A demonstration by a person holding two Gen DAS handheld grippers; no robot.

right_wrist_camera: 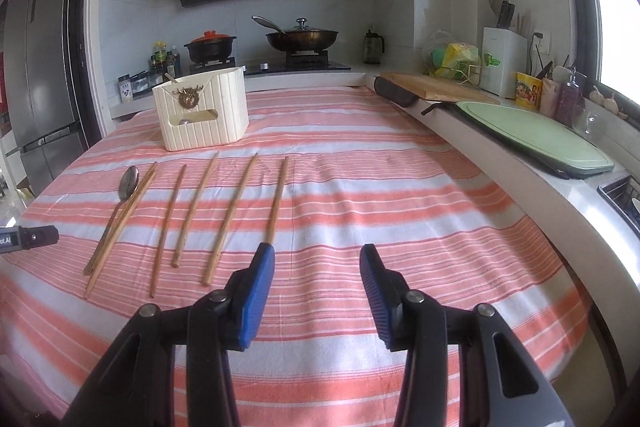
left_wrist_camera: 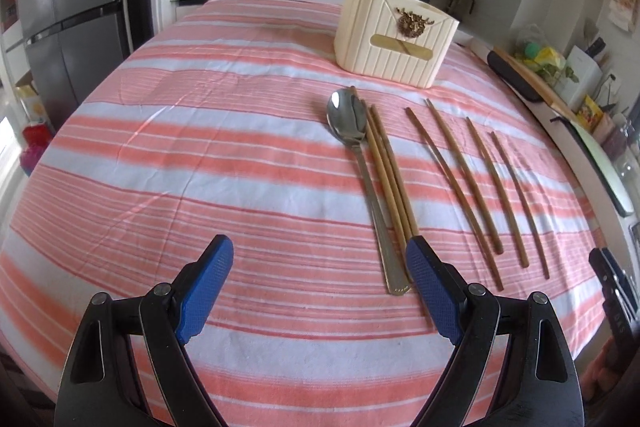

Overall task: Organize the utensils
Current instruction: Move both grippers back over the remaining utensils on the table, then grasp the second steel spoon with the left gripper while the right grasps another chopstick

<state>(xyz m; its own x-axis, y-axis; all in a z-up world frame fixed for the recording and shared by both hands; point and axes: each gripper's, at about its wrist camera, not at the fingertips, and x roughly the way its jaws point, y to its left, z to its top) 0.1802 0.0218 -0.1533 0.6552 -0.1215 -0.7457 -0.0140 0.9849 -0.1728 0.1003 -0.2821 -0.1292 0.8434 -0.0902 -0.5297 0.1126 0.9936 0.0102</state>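
Chopsticks and one metal spoon (left_wrist_camera: 347,123) lie in a row on the pink-and-white striped cloth (left_wrist_camera: 180,155), right of centre in the left wrist view and left of centre in the right wrist view. Spoon and a pair of chopsticks (left_wrist_camera: 390,171) lie touching side by side; four single chopsticks (left_wrist_camera: 460,179) lie apart from one another beyond them. A cream ribbed utensil holder (left_wrist_camera: 394,35) stands upright on the cloth behind the row, in the upper part of both frames, with one stick poking out of its top.

Left gripper (left_wrist_camera: 320,259) hovers low over the cloth, fingers spread wide and empty — its right finger tip (left_wrist_camera: 430,279) sits just beside the spoon handle's end. Right gripper (right_wrist_camera: 316,267) is likewise spread and grasps nothing; its left fingertip (right_wrist_camera: 260,283) covers the near end of the rightmost chopstick (right_wrist_camera: 278,199).
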